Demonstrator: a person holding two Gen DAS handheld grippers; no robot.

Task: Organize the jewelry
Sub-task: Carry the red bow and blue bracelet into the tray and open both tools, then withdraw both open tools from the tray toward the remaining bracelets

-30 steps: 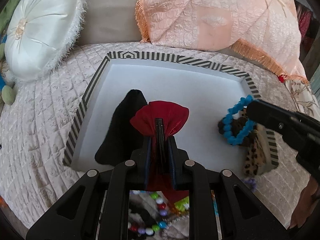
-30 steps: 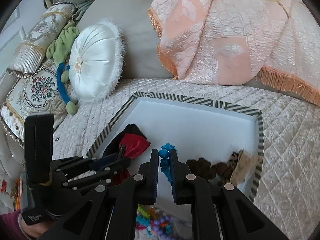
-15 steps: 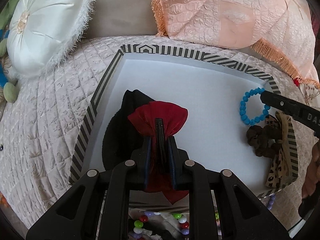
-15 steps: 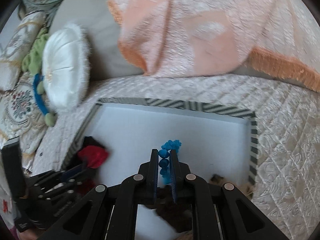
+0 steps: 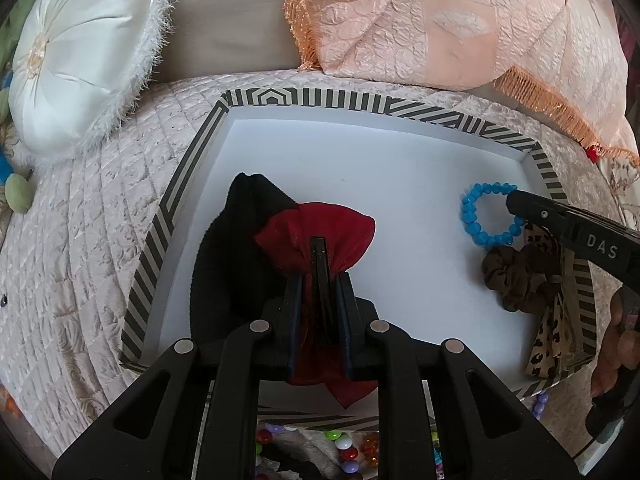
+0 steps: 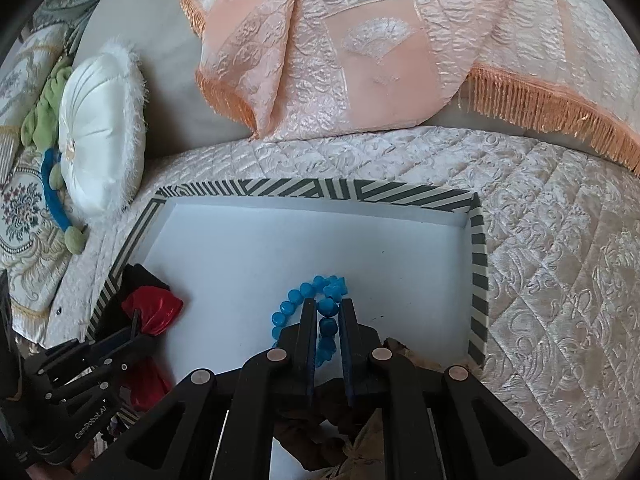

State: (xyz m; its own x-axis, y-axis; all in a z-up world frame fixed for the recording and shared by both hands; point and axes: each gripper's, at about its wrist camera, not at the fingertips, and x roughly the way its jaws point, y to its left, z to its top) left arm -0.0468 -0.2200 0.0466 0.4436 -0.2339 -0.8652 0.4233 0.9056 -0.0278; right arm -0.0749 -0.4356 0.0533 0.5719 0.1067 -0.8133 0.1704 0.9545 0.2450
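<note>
A white tray with a striped rim (image 5: 168, 208) (image 6: 478, 248) lies on the quilted couch seat. My left gripper (image 5: 319, 248) is shut on a red pouch (image 5: 344, 228) and holds it over the tray's left part, above a black pouch (image 5: 228, 256). My right gripper (image 6: 327, 304) is shut on a blue bead bracelet (image 6: 298, 300) low over the tray's right side; the bracelet also shows in the left wrist view (image 5: 476, 216). A brown scrunchie (image 5: 516, 276) and a leopard-print bow (image 5: 552, 328) lie at the tray's right edge.
A white round cushion (image 5: 76, 60) (image 6: 100, 132) lies left of the tray. A peach fringed throw (image 5: 460, 28) (image 6: 360, 40) hangs behind it. Loose coloured beads (image 5: 344, 444) lie below the tray's near edge. A green and blue plush toy (image 6: 52, 152) sits far left.
My right gripper has carried the blue bracelet from above the scrunchie out over the tray and lower. My left gripper, still shut on the red pouch, has moved slightly forward over the tray.
</note>
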